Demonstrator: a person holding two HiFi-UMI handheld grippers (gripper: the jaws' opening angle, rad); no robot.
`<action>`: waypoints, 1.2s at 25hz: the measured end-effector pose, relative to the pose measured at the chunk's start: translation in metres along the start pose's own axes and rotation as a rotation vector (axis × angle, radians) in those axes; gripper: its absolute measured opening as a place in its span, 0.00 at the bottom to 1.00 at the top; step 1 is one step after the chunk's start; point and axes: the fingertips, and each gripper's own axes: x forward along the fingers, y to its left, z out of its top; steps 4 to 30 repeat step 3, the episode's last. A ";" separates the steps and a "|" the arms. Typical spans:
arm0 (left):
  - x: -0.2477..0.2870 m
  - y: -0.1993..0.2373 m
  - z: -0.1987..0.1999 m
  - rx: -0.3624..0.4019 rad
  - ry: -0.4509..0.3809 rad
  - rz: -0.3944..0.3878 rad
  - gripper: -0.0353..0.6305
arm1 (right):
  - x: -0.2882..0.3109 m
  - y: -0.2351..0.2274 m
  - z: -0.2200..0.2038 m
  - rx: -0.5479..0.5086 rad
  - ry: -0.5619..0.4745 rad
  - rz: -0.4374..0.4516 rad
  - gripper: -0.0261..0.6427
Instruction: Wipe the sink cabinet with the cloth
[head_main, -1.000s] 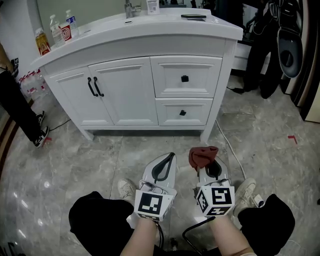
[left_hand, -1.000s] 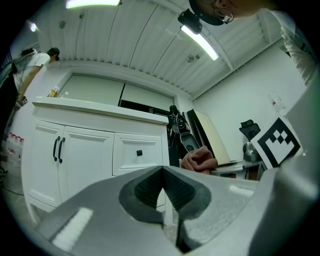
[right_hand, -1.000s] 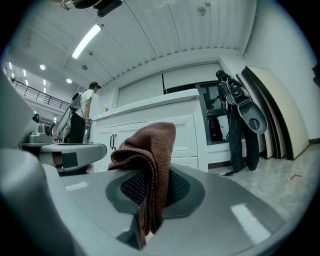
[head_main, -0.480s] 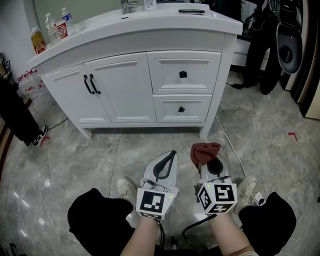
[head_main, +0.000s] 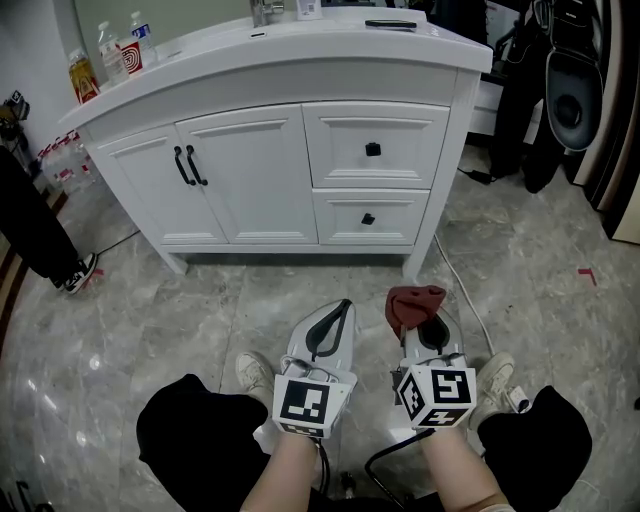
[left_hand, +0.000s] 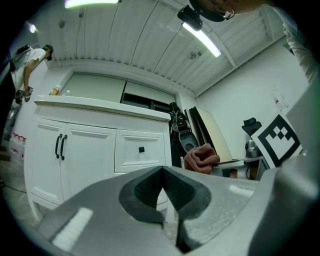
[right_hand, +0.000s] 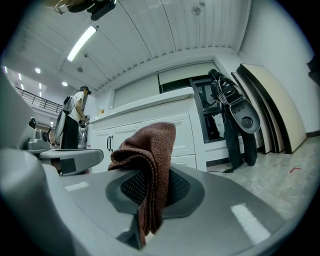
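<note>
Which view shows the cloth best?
Right gripper view: the cloth fills the centre, pinched between the jaws of the right gripper, with weave and folds clear. Head view shows only a small reddish-brown bunch at that gripper's tip. Left gripper view catches a small bunch off to the right.

A white sink cabinet with two doors on its left and two drawers on its right stands on a grey marble floor, with bottles at the left end of its top and a flat dark object near the right back edge. In front of it, apart from its base, the left gripper points at it with jaws meeting at the tip. Just beside it, the right gripper carries a bunched reddish-brown cloth at its tip
</note>
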 end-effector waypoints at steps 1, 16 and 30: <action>0.000 0.000 0.001 0.001 -0.002 0.000 0.05 | 0.000 0.000 0.002 -0.002 -0.006 -0.001 0.16; 0.000 0.000 0.003 0.004 -0.006 0.000 0.05 | 0.000 -0.002 0.007 -0.005 -0.019 -0.004 0.16; 0.000 0.000 0.003 0.004 -0.006 0.000 0.05 | 0.000 -0.002 0.007 -0.005 -0.019 -0.004 0.16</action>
